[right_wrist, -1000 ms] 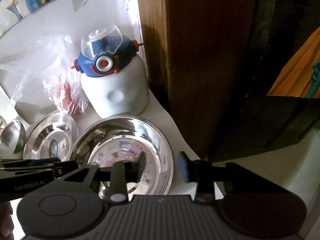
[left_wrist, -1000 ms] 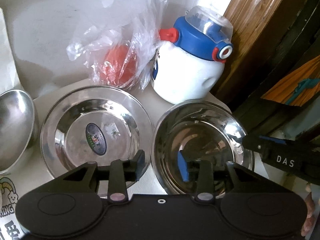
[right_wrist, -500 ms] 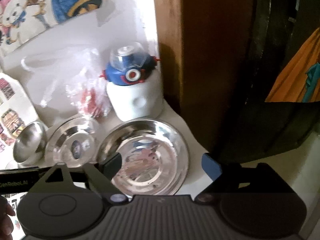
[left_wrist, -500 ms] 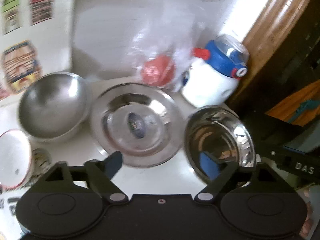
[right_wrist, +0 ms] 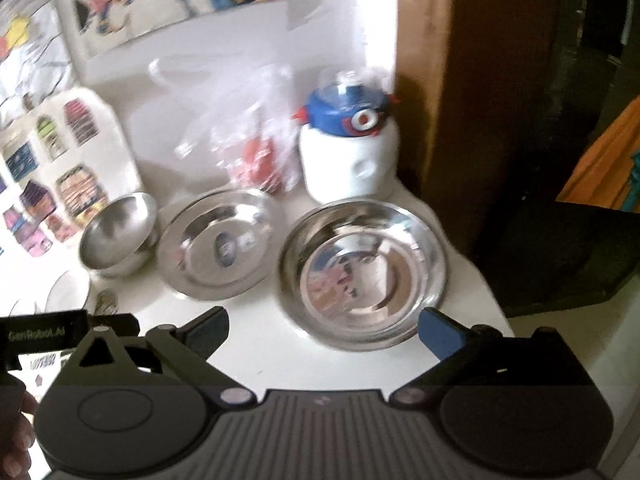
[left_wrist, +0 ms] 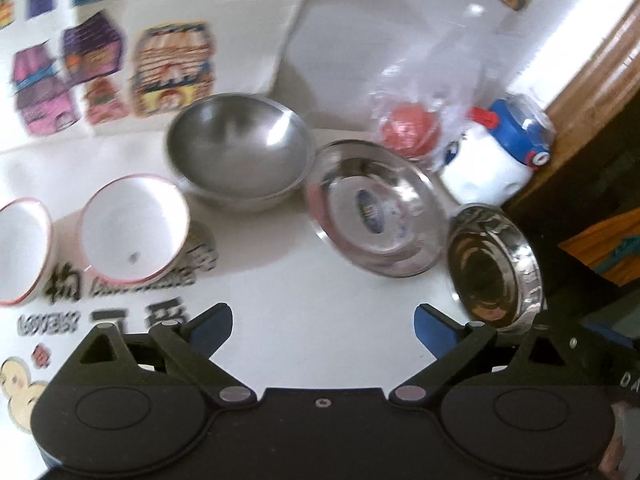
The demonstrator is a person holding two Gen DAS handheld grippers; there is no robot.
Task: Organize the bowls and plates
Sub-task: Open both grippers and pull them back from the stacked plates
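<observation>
White table [left_wrist: 320,304], blurred bowls [left_wrist: 239,151]

At the far right we see a white bottle [right_wrist: 350,168] with blue lid; left of it, a clear plastic bag [right_wrist: 248,148] holding something red.

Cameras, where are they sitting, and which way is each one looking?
Left wrist: sits on the left claw, looking forward and down over the table at two white bowls, a steel bowl and two steel plates; its own open fingers show, plus a bit of a hand at the lower right.
Right wrist: sits on the right claw, looking at the near plate and a bottle; its open fingers and the other claw at the left edge show.
Both see the steel bowl, both plates, the bottle and a plastic bag.
</observation>
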